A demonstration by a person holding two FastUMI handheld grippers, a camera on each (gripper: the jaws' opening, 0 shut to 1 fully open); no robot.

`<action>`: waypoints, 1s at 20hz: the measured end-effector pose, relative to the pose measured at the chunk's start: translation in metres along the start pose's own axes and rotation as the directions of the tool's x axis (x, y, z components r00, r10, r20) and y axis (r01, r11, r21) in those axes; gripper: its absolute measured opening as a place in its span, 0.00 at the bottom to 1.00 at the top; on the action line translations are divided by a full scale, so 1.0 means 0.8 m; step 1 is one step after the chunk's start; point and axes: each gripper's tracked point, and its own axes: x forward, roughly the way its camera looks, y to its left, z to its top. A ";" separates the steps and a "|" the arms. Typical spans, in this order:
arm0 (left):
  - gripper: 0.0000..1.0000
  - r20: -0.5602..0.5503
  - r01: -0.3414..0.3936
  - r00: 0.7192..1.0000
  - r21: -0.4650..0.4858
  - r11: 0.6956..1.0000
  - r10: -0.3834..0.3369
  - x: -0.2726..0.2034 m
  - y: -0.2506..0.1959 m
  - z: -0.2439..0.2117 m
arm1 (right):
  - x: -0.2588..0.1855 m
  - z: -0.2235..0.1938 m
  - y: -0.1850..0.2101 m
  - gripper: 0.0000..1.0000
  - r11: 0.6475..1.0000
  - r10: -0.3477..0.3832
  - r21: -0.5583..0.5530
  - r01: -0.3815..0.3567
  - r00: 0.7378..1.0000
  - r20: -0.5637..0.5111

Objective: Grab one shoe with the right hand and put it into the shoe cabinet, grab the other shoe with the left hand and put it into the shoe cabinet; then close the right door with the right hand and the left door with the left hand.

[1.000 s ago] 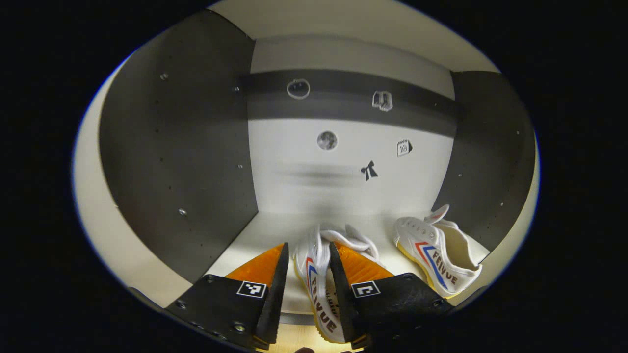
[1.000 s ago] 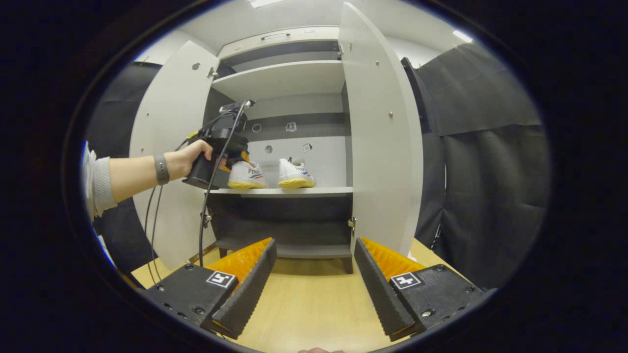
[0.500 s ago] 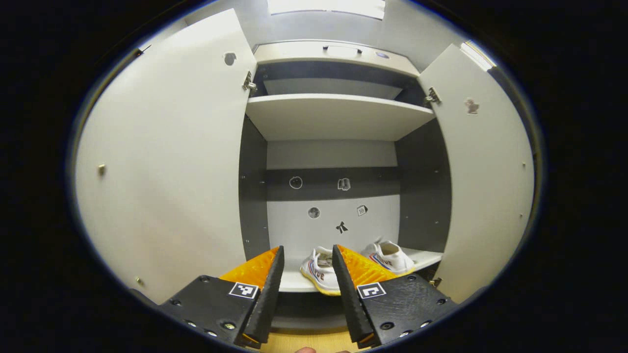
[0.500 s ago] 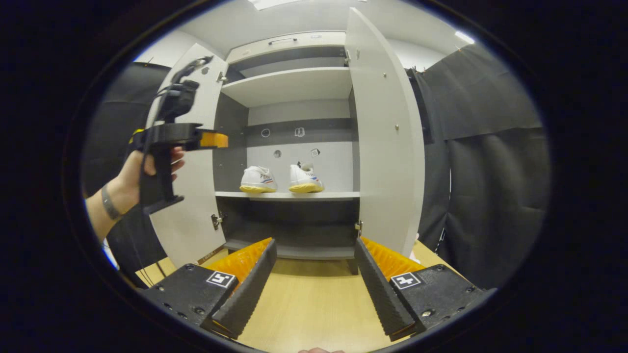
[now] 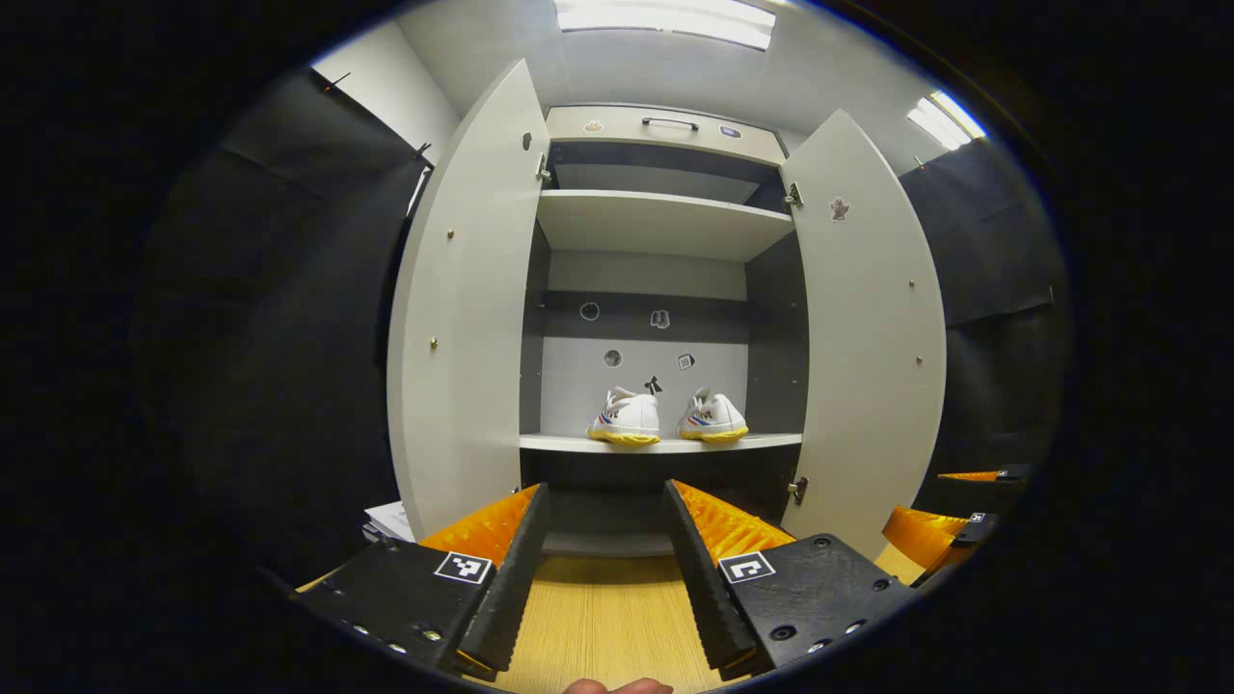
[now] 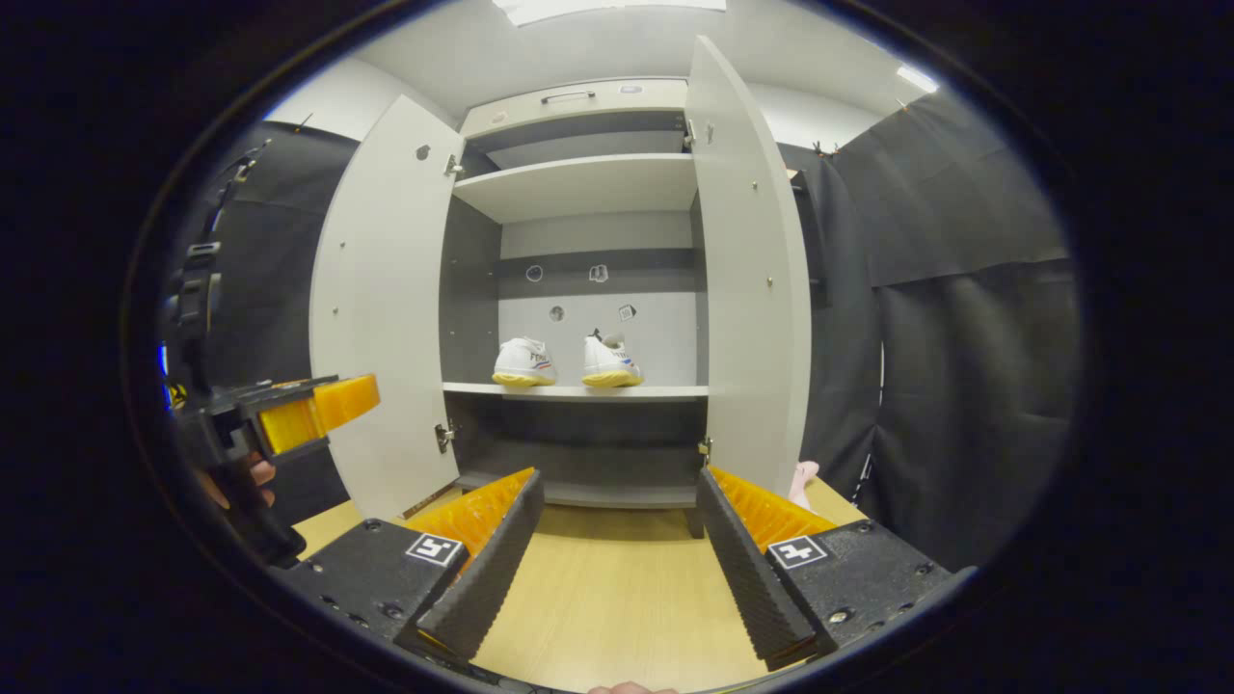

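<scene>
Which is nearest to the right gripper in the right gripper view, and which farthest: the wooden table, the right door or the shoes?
1. Wooden table, directly beneath the fingers.
2. Right door, open, ahead to the right.
3. Shoes, side by side on the middle shelf, farthest back.

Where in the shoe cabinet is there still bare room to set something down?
The upper shelf looks bare across its width. On the middle shelf, free patches lie between the left wall and the left shoe, and between the right shoe and the right wall. The middle is crowded: only a narrow gap parts the shoes. The wooden table before the cabinet is bare.
</scene>
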 end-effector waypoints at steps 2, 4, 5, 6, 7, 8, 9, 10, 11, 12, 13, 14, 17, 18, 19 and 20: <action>0.71 -0.029 -0.001 1.000 -0.023 1.000 0.001 -0.022 -0.001 -0.013 | -0.015 0.000 0.001 1.00 1.000 -0.002 0.005 0.001 1.000 0.006; 0.74 -0.026 -0.009 1.000 -0.023 1.000 0.008 -0.040 0.002 -0.018 | -0.030 0.007 -0.011 1.00 0.999 -0.032 0.011 0.032 0.999 0.027; 0.76 -0.026 -0.018 1.000 -0.017 1.000 0.018 -0.047 0.006 -0.022 | -0.035 0.009 -0.020 1.00 0.999 -0.053 0.006 0.053 0.998 0.035; 0.78 -0.028 -0.031 0.999 -0.005 1.000 0.031 -0.054 0.010 -0.025 | -0.040 0.013 -0.032 1.00 0.997 -0.078 -0.001 0.078 0.996 0.043; 0.81 -0.029 -0.046 0.998 0.005 0.999 0.046 -0.059 0.014 -0.028 | -0.044 0.018 -0.047 1.00 0.994 -0.105 -0.007 0.106 0.993 0.049; 0.85 -0.031 -0.050 0.998 0.010 0.999 0.051 -0.065 0.016 -0.030 | -0.048 0.026 -0.066 1.00 0.990 -0.138 -0.008 0.139 0.989 0.057; 0.85 -0.033 -0.039 0.999 0.010 0.999 0.040 -0.069 0.014 -0.033 | -0.049 0.032 -0.090 1.00 0.984 -0.177 -0.004 0.178 0.982 0.061; 0.85 -0.037 -0.028 0.999 0.011 1.000 0.029 -0.072 0.010 -0.035 | -0.049 0.039 -0.116 1.00 0.977 -0.210 -0.003 0.211 0.975 0.065; 0.85 -0.035 -0.026 0.999 0.018 0.999 0.027 -0.075 0.009 -0.036 | -0.048 0.046 -0.138 0.98 0.970 -0.242 -0.005 0.243 0.968 0.066; 0.85 -0.033 -0.026 0.999 0.030 0.999 0.027 -0.077 0.010 -0.036 | -0.047 0.054 -0.164 1.00 0.962 -0.273 -0.005 0.274 0.960 0.066; 0.85 -0.034 -0.026 0.999 0.041 0.999 0.027 -0.078 0.012 -0.038 | -0.044 0.064 -0.189 1.00 0.953 -0.302 0.009 0.302 0.951 0.069; 0.85 -0.031 -0.028 0.999 0.051 0.998 0.029 -0.079 0.013 -0.037 | -0.041 0.078 -0.211 1.00 0.946 -0.324 0.032 0.323 0.943 0.074; 0.85 -0.035 -0.030 0.999 0.057 0.998 0.032 -0.083 0.014 -0.040 | -0.025 0.117 -0.271 1.00 0.921 -0.389 0.062 0.384 0.913 0.121; 0.85 -0.046 -0.025 0.999 0.055 0.998 0.028 -0.084 0.012 -0.043 | -0.018 0.132 -0.288 1.00 0.913 -0.407 0.055 0.403 0.903 0.140; 0.85 -0.062 -0.024 0.998 0.058 0.998 0.027 -0.086 0.013 -0.047 | -0.005 0.142 -0.299 1.00 0.909 -0.416 0.040 0.415 0.897 0.152; 0.85 -0.079 -0.025 0.996 0.062 0.998 0.030 -0.088 0.014 -0.052 | 0.006 0.147 -0.314 0.99 0.895 -0.445 0.037 0.444 0.884 0.147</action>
